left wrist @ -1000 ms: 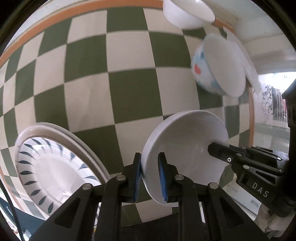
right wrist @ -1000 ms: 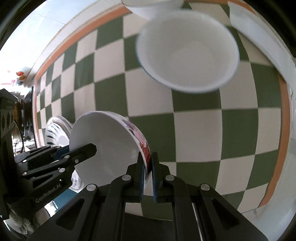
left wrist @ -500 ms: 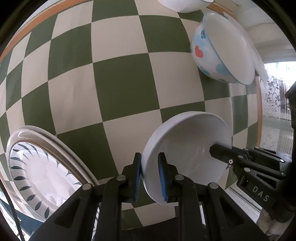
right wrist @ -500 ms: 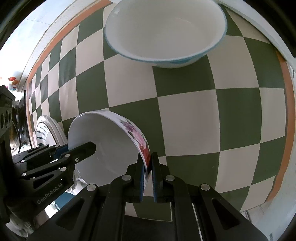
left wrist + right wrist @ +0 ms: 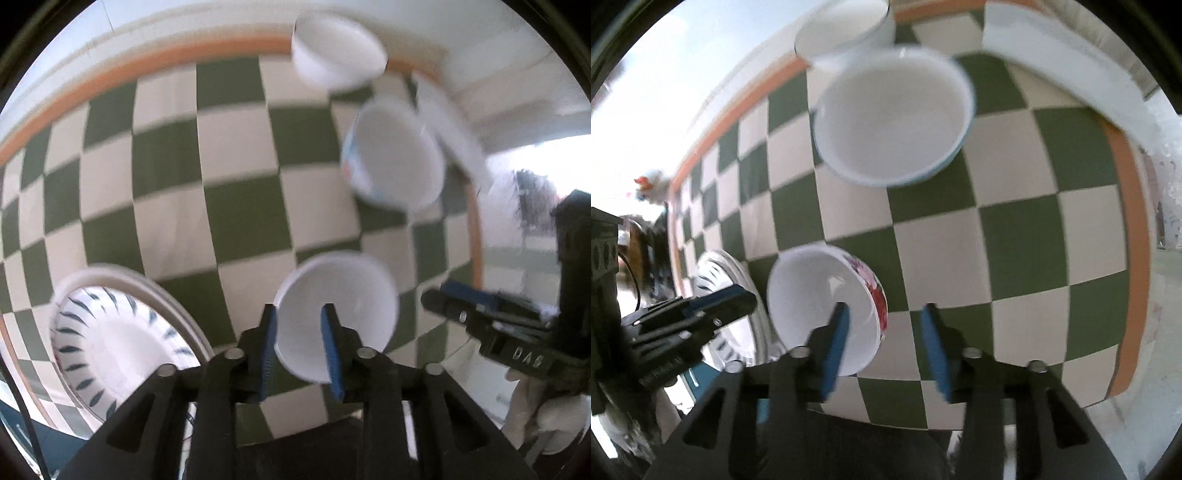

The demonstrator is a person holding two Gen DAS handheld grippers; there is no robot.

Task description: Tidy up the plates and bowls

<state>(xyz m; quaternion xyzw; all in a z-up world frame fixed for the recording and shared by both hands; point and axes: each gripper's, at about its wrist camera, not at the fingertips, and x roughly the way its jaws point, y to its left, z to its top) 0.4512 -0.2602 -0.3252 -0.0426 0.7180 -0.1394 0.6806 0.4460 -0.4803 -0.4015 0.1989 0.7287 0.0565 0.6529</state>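
A small white bowl with a red flower pattern (image 5: 827, 306) rests on the green-and-white checked tablecloth (image 5: 1015, 236); it shows in the left wrist view (image 5: 340, 314) too. My left gripper (image 5: 300, 347) is open with the bowl's near rim between its blue pads. My right gripper (image 5: 884, 332) is open, its left finger (image 5: 836, 332) inside the bowl. A larger blue-rimmed bowl (image 5: 894, 118) sits further back and also shows in the left wrist view (image 5: 395, 166). A striped plate stack (image 5: 110, 339) lies at the left.
A plain white bowl (image 5: 336, 59) stands at the far edge of the table, seen also in the right wrist view (image 5: 842, 29). A white plate (image 5: 1063, 62) lies at the back right. The orange cloth border (image 5: 1126, 206) marks the table's edge.
Both grippers have opened and let go of the flowered bowl's rim. Both have drawn back, and the bowl now sits on the cloth. The frames are blurred by motion.
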